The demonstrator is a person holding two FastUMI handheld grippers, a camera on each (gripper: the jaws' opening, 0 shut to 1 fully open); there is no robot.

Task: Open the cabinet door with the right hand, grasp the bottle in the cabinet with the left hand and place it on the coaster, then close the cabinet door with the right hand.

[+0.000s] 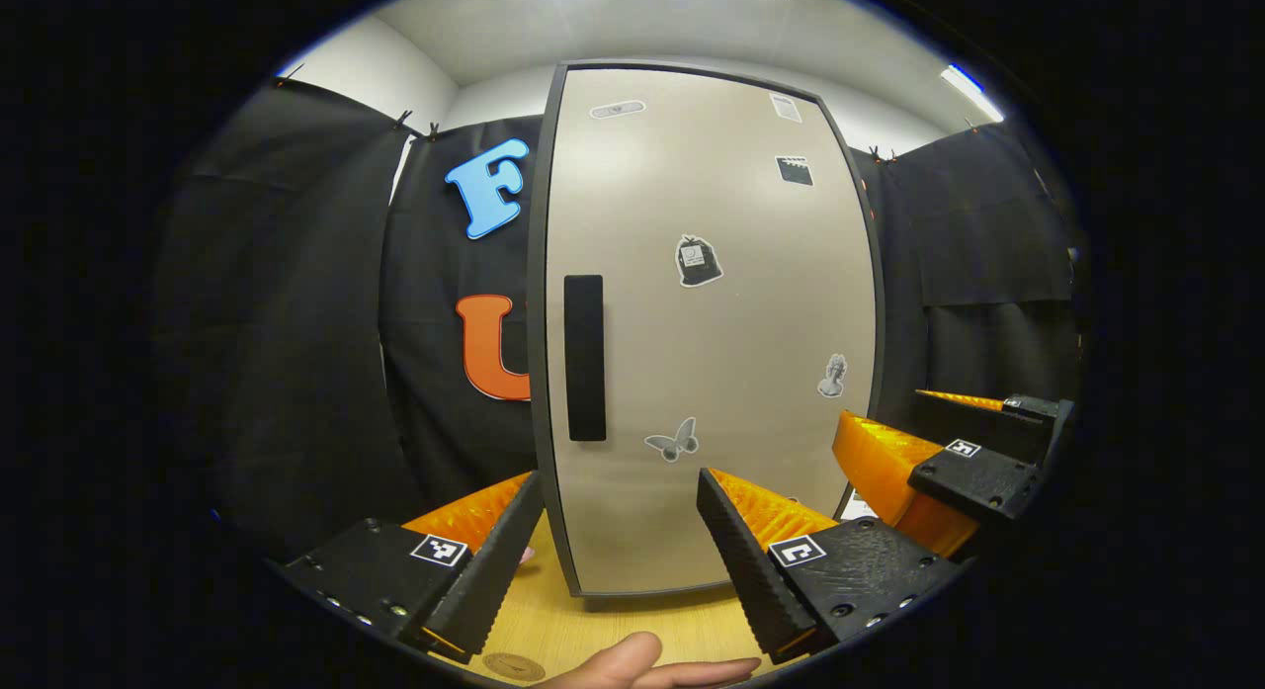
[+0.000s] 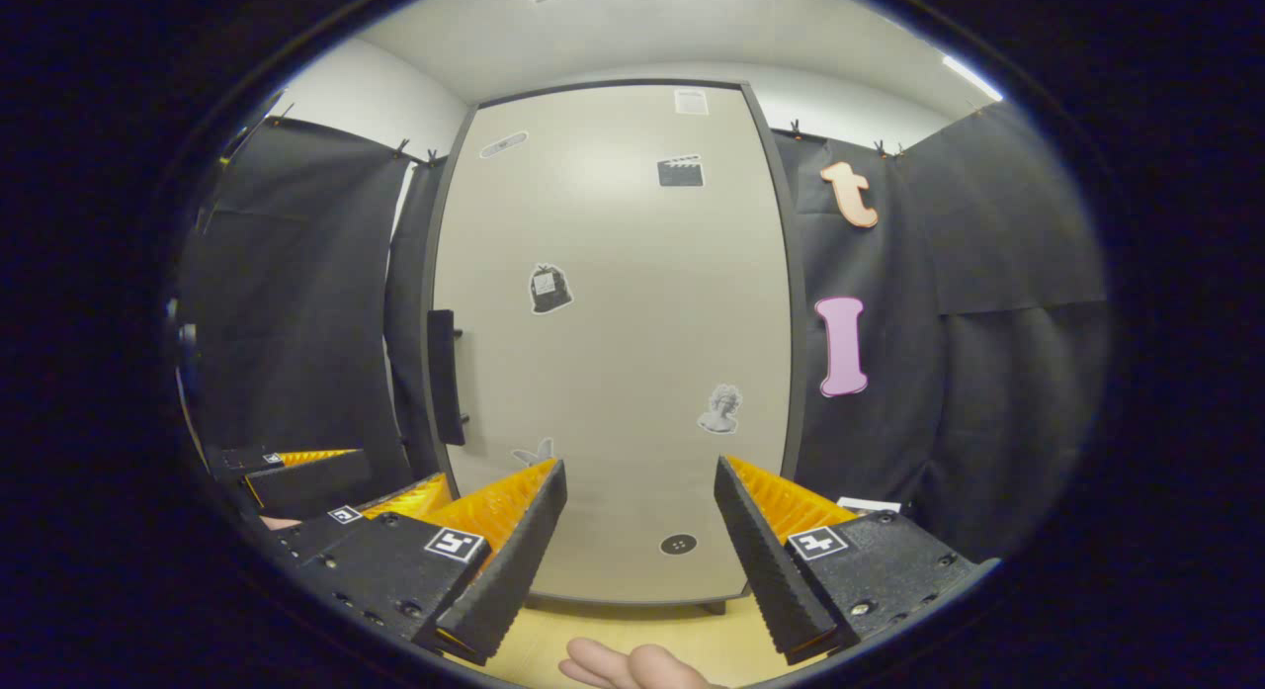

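Left gripper view: cabinet door (image 1: pixel 707 333) closed, dead ahead at 12 o'clock, handle (image 1: pixel 585 358) at 9; left gripper (image 1: pixel 621 556) spread wide, empty; right gripper (image 1: pixel 949 442) at 3, gape unclear; coaster (image 1: pixel 514 666) at 6. Right gripper view: right gripper (image 2: pixel 640 556) fingers parted, empty.

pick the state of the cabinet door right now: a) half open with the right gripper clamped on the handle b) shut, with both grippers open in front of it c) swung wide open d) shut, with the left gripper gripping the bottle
b: the cabinet door sits flush in its frame, its handle untouched, and the left gripper and right gripper both have their fingers spread apart, holding nothing.
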